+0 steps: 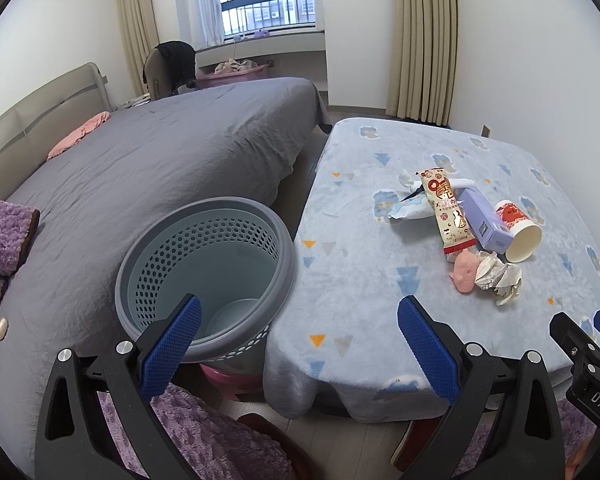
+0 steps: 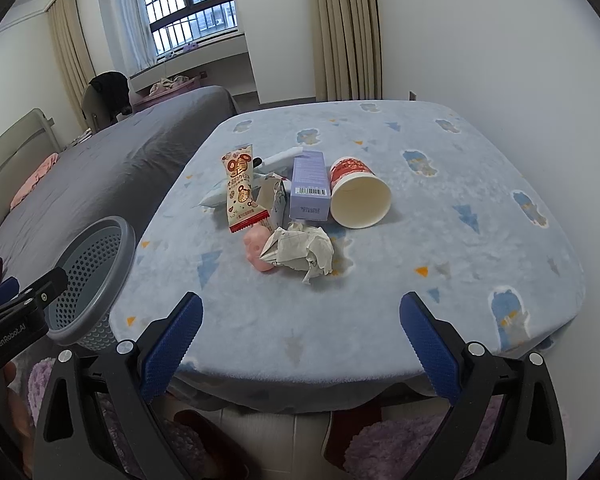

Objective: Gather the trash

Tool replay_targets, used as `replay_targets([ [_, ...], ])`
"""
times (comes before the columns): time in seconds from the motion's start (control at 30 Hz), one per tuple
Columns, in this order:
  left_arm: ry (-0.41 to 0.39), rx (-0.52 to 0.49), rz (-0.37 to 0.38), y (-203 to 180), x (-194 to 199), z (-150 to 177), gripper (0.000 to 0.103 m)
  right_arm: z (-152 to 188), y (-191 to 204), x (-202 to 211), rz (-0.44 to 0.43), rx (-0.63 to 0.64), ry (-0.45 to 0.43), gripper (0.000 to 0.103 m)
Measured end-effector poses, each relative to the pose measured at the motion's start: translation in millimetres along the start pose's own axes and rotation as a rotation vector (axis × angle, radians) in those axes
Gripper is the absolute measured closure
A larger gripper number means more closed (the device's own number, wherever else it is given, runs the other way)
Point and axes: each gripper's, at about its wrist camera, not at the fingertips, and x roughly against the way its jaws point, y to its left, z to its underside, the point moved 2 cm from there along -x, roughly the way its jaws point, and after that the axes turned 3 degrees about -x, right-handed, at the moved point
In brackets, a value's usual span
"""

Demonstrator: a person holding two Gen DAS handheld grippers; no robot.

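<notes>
A pile of trash lies on the blue-blanketed table: a crumpled paper ball, a pink soft toy, a snack wrapper, a purple box, a tipped paper cup and a white packet. The same pile shows in the left wrist view, with the crumpled paper ball nearest. A grey perforated bin stands left of the table. My left gripper is open by the bin's near rim. My right gripper is open and empty, short of the paper.
A bed with a grey sheet lies left of the bin. A purple fluffy sleeve and slippers on the floor are close by. Curtains and a white wall stand behind the table.
</notes>
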Motion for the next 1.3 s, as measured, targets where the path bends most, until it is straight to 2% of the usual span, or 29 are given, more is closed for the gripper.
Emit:
replay_targets([
  [0.83, 0.003, -0.002, 0.005, 0, -2, -1, 0.007, 1, -1, -1, -0.003, -0.001, 0.005, 0.009],
  [1.13, 0.030, -0.028, 0.020, -11, -20, 5, 0.007, 5, -27, -20, 0.021, -0.037, 0.032, 0.009],
  [1.3, 0.052, -0.053, 0.027, -22, -37, 6, 0.007, 6, -33, -44, 0.003, -0.013, 0.067, 0.009],
])
